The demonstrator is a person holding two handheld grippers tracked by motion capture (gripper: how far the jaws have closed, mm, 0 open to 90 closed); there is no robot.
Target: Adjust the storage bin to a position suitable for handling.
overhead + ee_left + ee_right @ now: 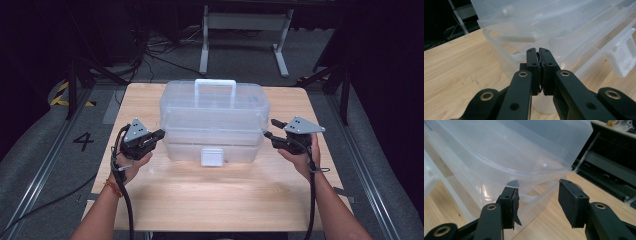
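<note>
Clear storage box (pixel 214 122) sat mid-table (pixel 210 200). I held left tool (pixel 159 134) pressed together at box's left end, right tool (pixel 269 128) spread at right end rim, apparently flanking box for two-sided lift.

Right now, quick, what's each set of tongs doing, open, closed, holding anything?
Left tongs: closed, tips at the clear plastic box's left end, nothing visibly held.
Right tongs: open, at the box's right end, gripping nothing.
</note>
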